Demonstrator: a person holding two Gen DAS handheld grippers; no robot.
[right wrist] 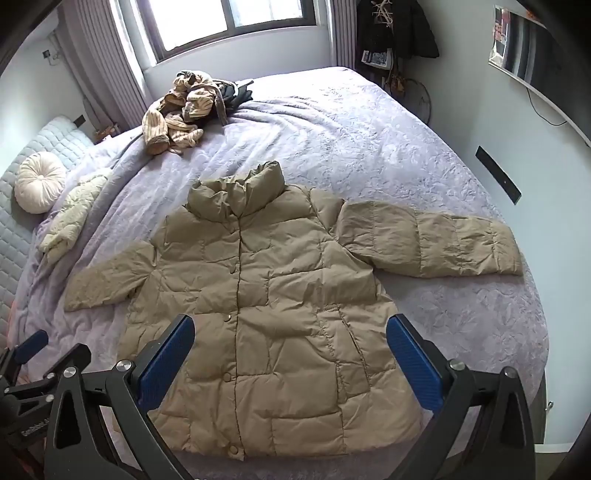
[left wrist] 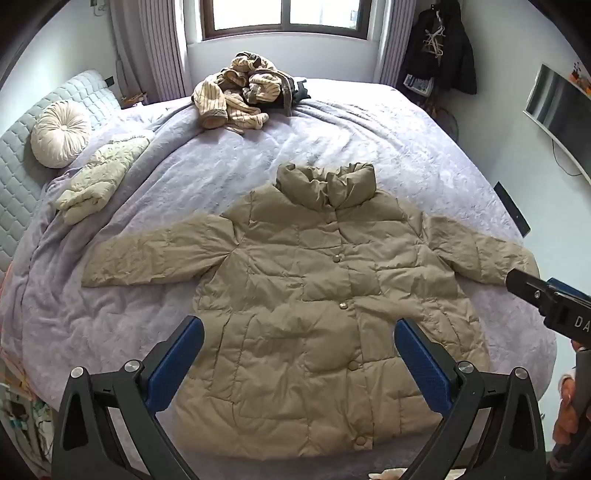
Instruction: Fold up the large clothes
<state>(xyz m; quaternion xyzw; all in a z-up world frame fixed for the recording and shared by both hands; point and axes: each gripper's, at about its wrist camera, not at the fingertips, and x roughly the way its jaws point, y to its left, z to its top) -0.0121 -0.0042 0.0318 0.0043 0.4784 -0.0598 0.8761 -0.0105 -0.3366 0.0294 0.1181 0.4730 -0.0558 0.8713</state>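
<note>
Bedroom, lilac bed (left wrist: 332, 122). Tan jacket (left wrist: 317, 314) flat at near edge, buttoned, sleeves out. Left gripper (left wrist: 299, 365), right gripper (right wrist: 290, 363) spread wide, empty, above hem. Probably light, puffy, slippery; pinch cuffs or shoulder seams.

A round cushion (left wrist: 60, 133) leans on the headboard (left wrist: 22, 155); a dark coat (left wrist: 439, 48) hangs beside the window (left wrist: 286, 18).
</note>
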